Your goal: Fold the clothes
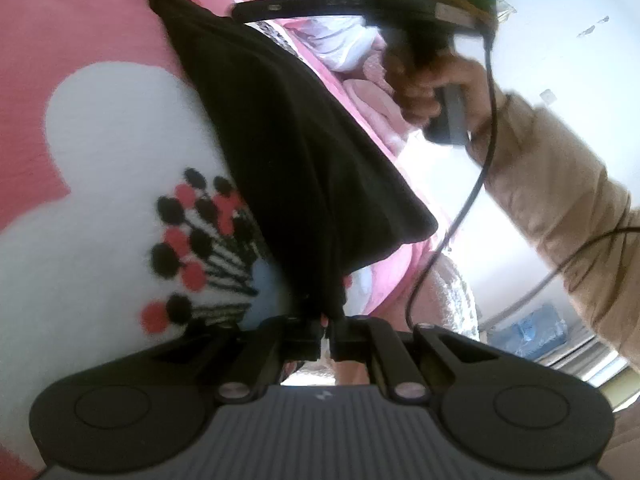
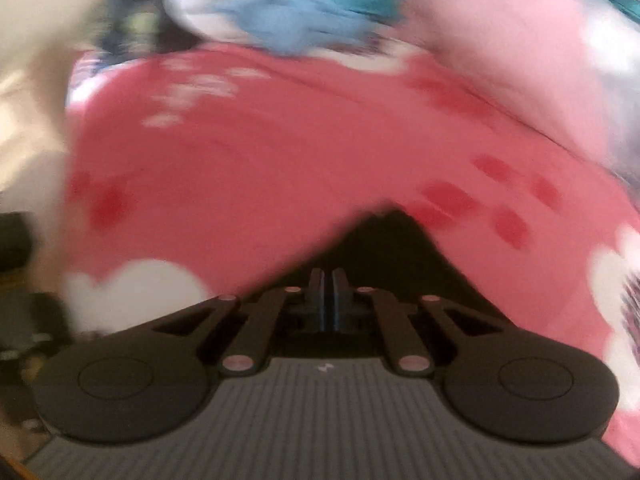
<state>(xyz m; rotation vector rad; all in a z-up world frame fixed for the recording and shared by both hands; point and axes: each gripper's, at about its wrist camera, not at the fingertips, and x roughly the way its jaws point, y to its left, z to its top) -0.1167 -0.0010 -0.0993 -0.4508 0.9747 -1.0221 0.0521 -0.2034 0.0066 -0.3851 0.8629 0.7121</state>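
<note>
A black garment (image 1: pixel 288 140) hangs stretched above a pink bedspread (image 1: pixel 80 28) with a big white flower print. My left gripper (image 1: pixel 326 330) is shut on one corner of the garment. In the left wrist view my right gripper (image 1: pixel 240 10) shows at the top, in the person's hand, pinching the far edge of the garment. In the right wrist view my right gripper (image 2: pixel 328 284) has its jaws together on black cloth (image 2: pixel 384 240) that spreads in a dark triangle over them. That view is motion-blurred.
The pink bedspread (image 2: pixel 240 168) fills the right wrist view. A heap of blue and white clothes (image 2: pixel 280 20) lies at its far end. A pale pink and white pile of clothes (image 1: pixel 340 40) lies beyond the garment. A black cable (image 1: pixel 472 184) hangs from the right gripper.
</note>
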